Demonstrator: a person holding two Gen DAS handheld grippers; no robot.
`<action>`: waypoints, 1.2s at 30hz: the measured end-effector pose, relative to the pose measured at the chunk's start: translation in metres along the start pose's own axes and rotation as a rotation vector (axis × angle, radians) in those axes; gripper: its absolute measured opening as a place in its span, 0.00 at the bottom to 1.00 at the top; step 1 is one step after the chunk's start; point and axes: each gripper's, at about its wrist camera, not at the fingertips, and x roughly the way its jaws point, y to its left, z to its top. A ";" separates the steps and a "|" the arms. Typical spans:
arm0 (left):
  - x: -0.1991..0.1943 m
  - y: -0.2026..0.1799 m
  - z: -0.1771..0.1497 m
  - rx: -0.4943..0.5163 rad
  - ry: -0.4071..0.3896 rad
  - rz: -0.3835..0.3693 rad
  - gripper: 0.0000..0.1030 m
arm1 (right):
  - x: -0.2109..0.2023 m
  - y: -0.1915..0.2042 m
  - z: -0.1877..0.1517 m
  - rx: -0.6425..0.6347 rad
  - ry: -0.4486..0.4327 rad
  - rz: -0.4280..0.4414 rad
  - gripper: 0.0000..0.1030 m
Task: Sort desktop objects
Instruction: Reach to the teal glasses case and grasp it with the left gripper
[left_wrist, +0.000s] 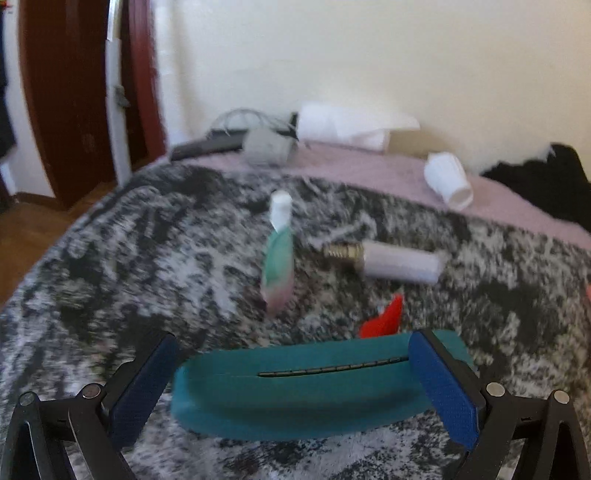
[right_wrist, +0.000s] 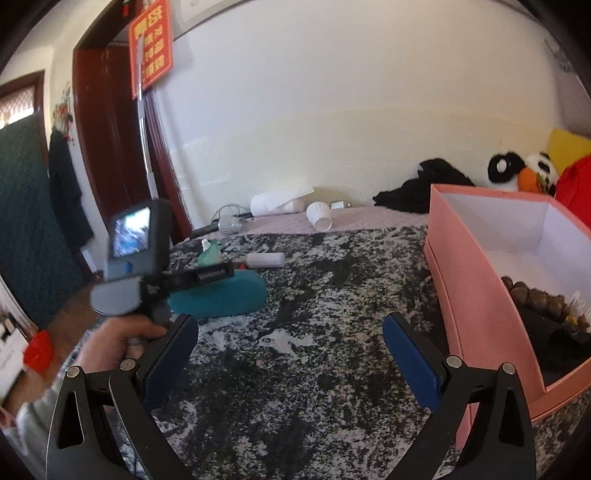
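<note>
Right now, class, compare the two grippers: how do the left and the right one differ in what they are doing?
The left gripper has its fingers spread around the teal case, one at each end; the right gripper has only the patterned cover between its fingers. The left one is low over the case; the right one is beside the pink box. Both are open, with blue pads.

A red sign hangs high beside the dark wooden door frame, with rows of yellow characters on it — too blurred to read a single one. There is a pale strip of lettering on the black finger of the left gripper where it lies over the teal case — also illegible. Nothing else here carries text that can be made out.
</note>
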 end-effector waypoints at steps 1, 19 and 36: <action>0.001 0.002 0.000 -0.004 0.002 -0.014 0.99 | 0.001 -0.003 0.001 0.018 0.007 0.007 0.99; -0.040 -0.022 -0.056 0.361 0.094 -0.067 1.00 | 0.007 -0.010 0.003 0.078 0.035 0.018 0.99; -0.009 -0.082 -0.074 1.015 -0.125 -0.012 1.00 | 0.008 -0.034 0.010 0.227 0.060 0.065 0.99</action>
